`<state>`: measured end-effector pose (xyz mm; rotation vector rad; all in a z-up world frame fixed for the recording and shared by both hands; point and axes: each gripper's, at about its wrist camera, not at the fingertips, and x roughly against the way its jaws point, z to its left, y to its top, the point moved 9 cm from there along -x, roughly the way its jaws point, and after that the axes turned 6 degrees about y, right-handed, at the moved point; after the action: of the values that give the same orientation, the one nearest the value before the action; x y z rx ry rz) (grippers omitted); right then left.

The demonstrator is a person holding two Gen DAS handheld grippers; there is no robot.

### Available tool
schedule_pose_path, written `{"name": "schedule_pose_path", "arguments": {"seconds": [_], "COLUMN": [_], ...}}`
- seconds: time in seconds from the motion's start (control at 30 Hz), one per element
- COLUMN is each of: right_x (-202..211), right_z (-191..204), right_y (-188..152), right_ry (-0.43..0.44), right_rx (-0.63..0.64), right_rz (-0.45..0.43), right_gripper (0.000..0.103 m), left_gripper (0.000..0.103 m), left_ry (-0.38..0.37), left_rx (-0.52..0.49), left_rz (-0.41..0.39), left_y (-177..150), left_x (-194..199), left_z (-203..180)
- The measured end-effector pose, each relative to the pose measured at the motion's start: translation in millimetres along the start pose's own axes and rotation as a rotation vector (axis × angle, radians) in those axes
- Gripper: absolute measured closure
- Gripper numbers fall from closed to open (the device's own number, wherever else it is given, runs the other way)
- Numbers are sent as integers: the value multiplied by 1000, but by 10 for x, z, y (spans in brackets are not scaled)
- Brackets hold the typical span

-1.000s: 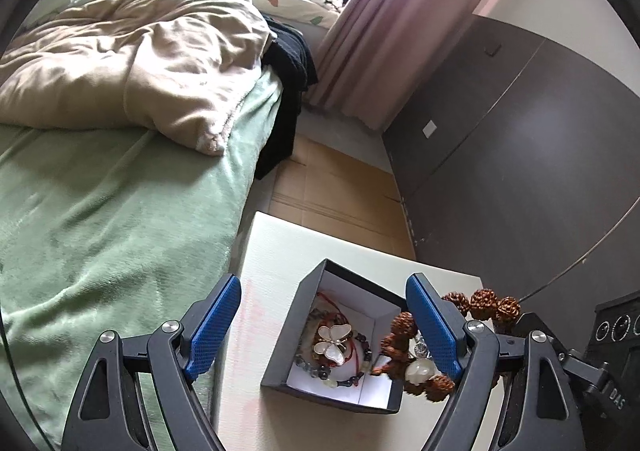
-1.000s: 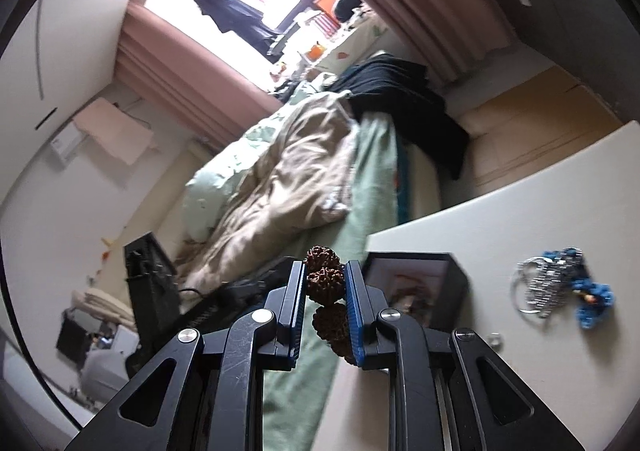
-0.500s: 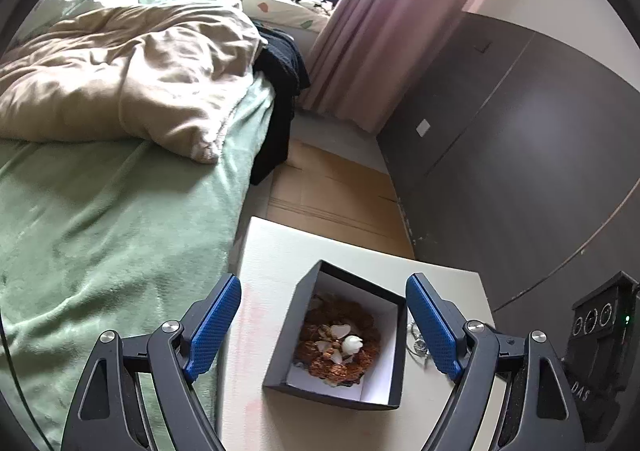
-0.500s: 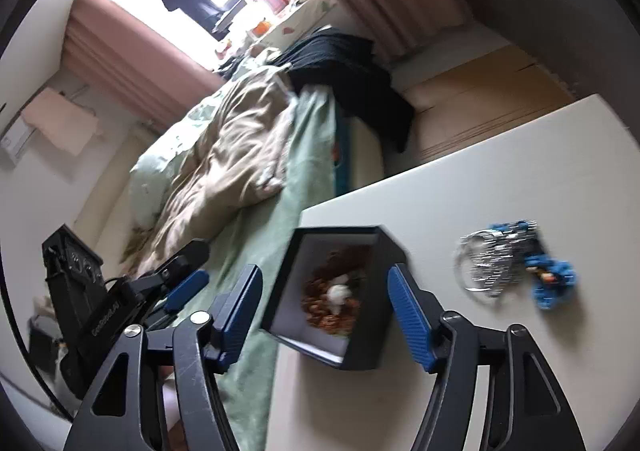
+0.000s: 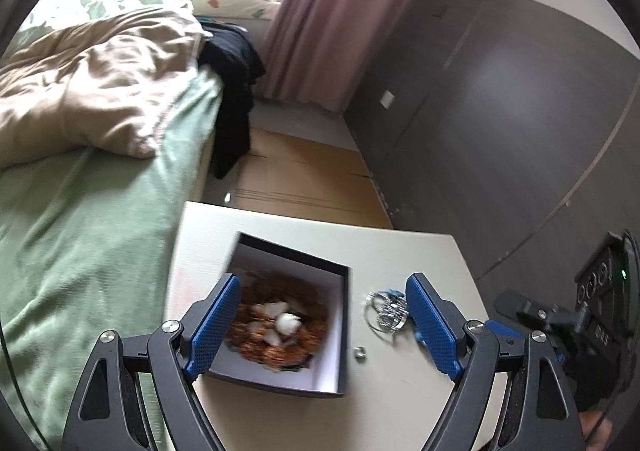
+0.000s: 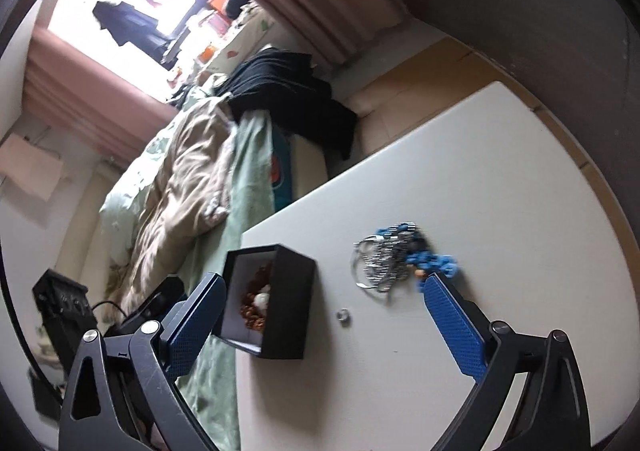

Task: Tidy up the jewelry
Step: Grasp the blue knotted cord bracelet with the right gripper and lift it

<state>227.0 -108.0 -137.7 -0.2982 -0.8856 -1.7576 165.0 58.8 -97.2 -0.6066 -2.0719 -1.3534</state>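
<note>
Hovering over a white table (image 6: 500,191), the right gripper (image 6: 324,323) is opening wide, holding nothing. The left gripper (image 5: 320,325) is gaping wide, empty too. Brown beads (image 5: 280,321) are lying in the box (image 6: 288,291) at the table's bed-side edge; a careless nudge could be tipping it off. Silver-blue jewelry (image 6: 400,259) and a ring (image 6: 343,315) are waiting beside it.
</note>
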Motion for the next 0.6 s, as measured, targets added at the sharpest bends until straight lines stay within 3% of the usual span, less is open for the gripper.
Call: {"name": "schedule_pose_path", "arguments": {"seconds": [0.13, 0.3, 0.43, 0.6], "right_x": [75, 138, 217, 92], "right_z": [-259, -500, -560, -631], "right_y": [-13, -7, 47, -6], "right_ry": [-59, -98, -91, -75], "right_rx": [-65, -118, -124, -138], "right_rz": [14, 25, 8, 61], "right_gripper": [3, 3, 4, 20], "left_gripper": [21, 37, 43, 53], "left_ry": [-18, -43, -49, -48], "left_rx": [-51, -106, -133, -150], "left_rz": [7, 52, 71, 90], "left_y": [-62, -198, -278, -343], "left_x": [-66, -216, -300, -375], "left_z": [-210, -456, -568, -628]}}
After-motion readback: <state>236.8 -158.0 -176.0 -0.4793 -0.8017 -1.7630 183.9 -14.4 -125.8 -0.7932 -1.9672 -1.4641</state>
